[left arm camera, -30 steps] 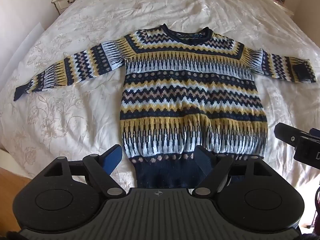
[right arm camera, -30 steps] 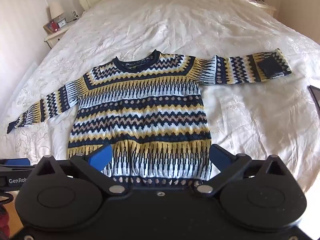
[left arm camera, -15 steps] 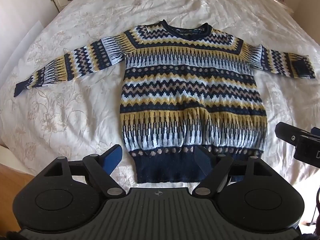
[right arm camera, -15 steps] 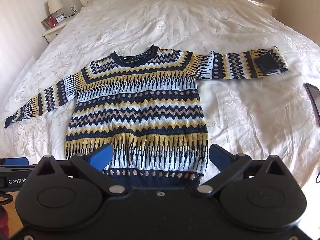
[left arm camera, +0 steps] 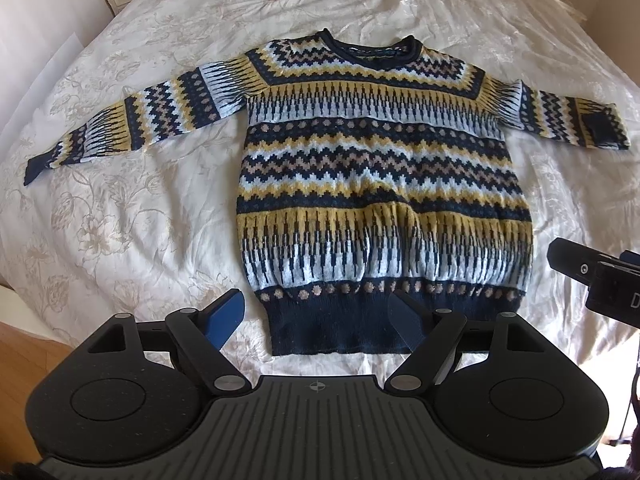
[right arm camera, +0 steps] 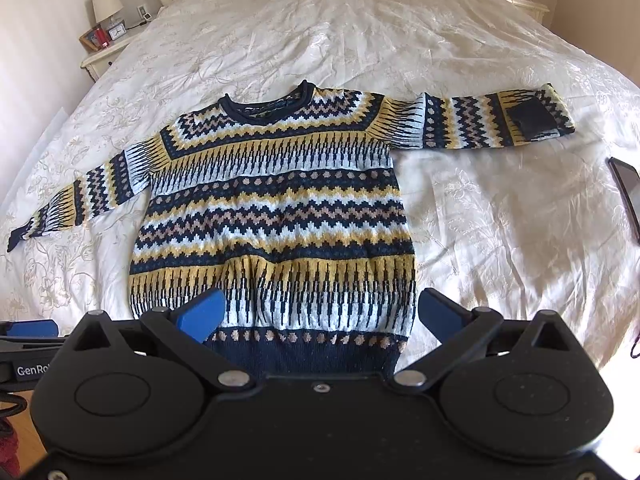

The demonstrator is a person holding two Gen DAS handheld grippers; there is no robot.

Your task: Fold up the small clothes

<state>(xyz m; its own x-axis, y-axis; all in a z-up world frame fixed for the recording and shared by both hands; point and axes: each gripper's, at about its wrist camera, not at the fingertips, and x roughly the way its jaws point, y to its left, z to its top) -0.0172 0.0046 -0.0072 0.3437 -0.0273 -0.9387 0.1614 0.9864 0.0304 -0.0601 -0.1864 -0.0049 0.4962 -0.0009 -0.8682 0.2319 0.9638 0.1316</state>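
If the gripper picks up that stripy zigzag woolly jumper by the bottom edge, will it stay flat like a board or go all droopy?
The navy, yellow and white patterned knitted jumper would probably droop: it already puckers above its dark hem. The spread sleeves would likely dangle and drag across the cream floral bedspread. The thick knit probably won't slip easily.

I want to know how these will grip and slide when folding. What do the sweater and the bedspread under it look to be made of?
Sweater: thick knit, probably wool or acrylic; matte, fuzzy, stitch-stepped zigzags, ribbed navy hem. Bedspread: thin woven cloth, perhaps cotton or satin blend; faint sheen, fine creases, pale floral pattern.
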